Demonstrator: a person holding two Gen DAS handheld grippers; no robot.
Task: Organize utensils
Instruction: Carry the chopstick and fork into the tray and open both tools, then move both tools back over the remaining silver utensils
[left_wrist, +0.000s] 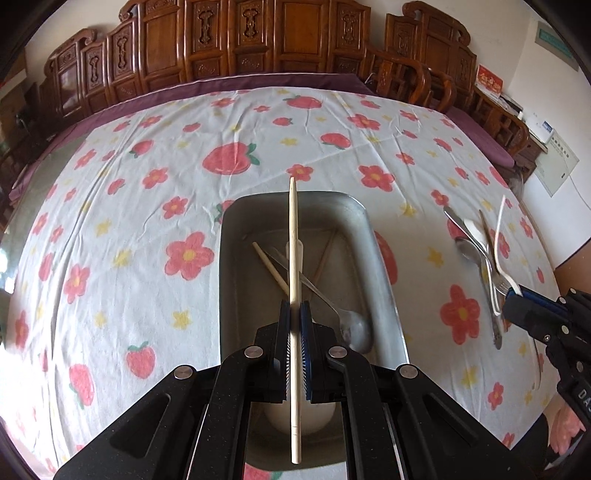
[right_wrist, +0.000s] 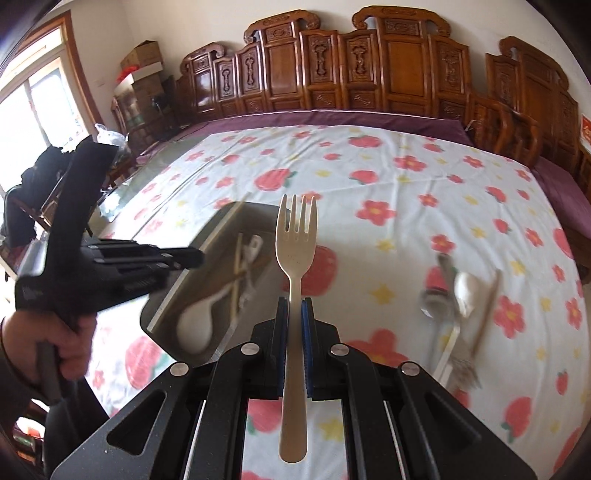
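Partly done, by my reading: the metal tray (left_wrist: 380, 258) already holds a chopstick (left_wrist: 271, 269), a steel spoon (left_wrist: 351, 325) and a white spoon (right_wrist: 195, 325), while a small heap of cutlery (left_wrist: 484, 254) lies loose on the flowered desk (left_wrist: 129, 221), at about three o'clock from the tray in the left view. The left tongs (left_wrist: 295, 328) are clenched on a pale wooden chopstick (left_wrist: 294, 240), held lengthwise with its tip toward twelve o'clock, right above the tray. The right tongs (right_wrist: 294, 332) are clenched on the neck of a cream plastic fork (right_wrist: 296, 243), tines toward twelve, with the tray at about nine o'clock. Both pieces look ready to go in; the loose heap, with spoons, a steel fork and more, remains to be sorted
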